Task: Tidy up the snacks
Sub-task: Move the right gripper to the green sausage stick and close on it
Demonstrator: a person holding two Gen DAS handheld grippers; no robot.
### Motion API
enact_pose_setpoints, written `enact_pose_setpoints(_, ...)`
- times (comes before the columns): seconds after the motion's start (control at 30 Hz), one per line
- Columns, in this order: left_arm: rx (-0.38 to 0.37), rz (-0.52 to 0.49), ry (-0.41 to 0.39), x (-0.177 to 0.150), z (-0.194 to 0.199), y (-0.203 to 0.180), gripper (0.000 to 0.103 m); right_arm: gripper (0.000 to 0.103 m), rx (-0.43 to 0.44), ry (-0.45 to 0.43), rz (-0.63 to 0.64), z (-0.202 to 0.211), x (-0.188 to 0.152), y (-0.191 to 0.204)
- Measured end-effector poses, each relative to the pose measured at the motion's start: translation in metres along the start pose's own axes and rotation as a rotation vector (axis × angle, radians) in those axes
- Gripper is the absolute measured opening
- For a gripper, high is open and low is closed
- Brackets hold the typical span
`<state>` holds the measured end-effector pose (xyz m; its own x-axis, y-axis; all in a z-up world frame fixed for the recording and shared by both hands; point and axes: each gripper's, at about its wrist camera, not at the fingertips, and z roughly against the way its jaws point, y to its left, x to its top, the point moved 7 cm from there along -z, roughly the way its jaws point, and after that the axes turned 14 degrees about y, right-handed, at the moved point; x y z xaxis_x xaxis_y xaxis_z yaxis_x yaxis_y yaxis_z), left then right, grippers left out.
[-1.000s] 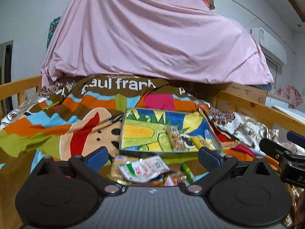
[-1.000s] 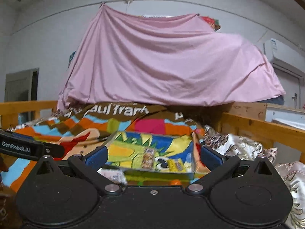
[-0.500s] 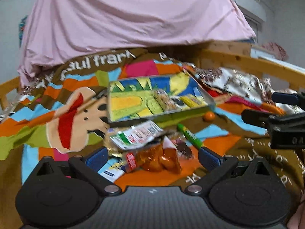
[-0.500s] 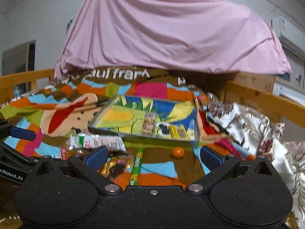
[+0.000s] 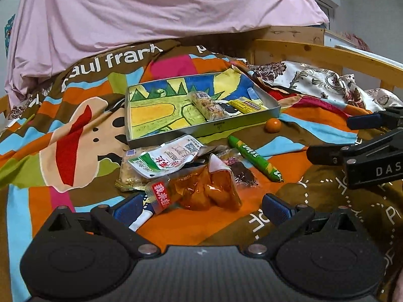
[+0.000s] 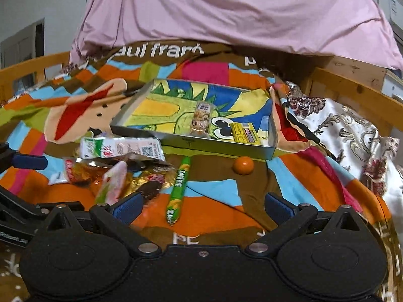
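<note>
Both sets of jaws are spread wide w/ nothing between them. The left gripper hangs low over the blanket, its left blue pad just beside the red-label end of an orange snack pack. Can't tell if it's actually touching. The right gripper is spread the same way, w/ the near end of the green stick snack lying between its pads and a pink-and-green wrapper right by its left one.

Moving out: the loose pile sits on the bed in front of the tray. There's a white-and-green packet on top of a tan cracker-looking pack, a dark crinkly wrapper next to the orange pack, and the green stick angled off to the right. A small orange ball-shaped thing sits alone just off the tray's front right corner, not touching it.

The tray is a shallow metal box w/ a cartoon dino print inside. Already in it: a clear-wrapped nutty bar around the middle, and a yellow pack near the right wall.

Behind all that there's a pink sheet draped over smth, plus a wooden bed rail & floral fabric off to the right.
</note>
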<state>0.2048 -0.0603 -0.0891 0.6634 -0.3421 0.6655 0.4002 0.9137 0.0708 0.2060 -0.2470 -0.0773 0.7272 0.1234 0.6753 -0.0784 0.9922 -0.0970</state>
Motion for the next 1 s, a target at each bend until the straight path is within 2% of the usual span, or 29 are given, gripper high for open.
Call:
enact_pose_setpoints(0.13, -0.029, 0.007, 0.012, 0.003, -0.012, 0.003, 0.103, 0.102, 0.058, 0.042, 0.022, -0.023, 0.008, -0.003)
enact_pose_setpoints(0.47, -0.048, 0.027, 0.051, 0.013, -0.047, 0.011, 0.103, 0.102, 0.15, 0.054, 0.027, -0.061, 0.024, -0.003)
enact_pose_setpoints(0.7, -0.047, 0.027, 0.031, 0.016, -0.061, 0.011, 0.103, 0.09, 0.147, 0.108, 0.008, -0.082, 0.025, -0.001)
enact_pose_setpoints(0.8, -0.065, 0.039, 0.022, 0.015, -0.063, 0.013, 0.102, 0.089, 0.143, 0.121, 0.01, -0.086, 0.021, 0.001)
enact_pose_setpoints(1.0, -0.039, 0.023, -0.006, 0.012, -0.055, 0.007, 0.099, 0.084, 0.143, 0.125, 0.036, -0.085, 0.019, 0.007)
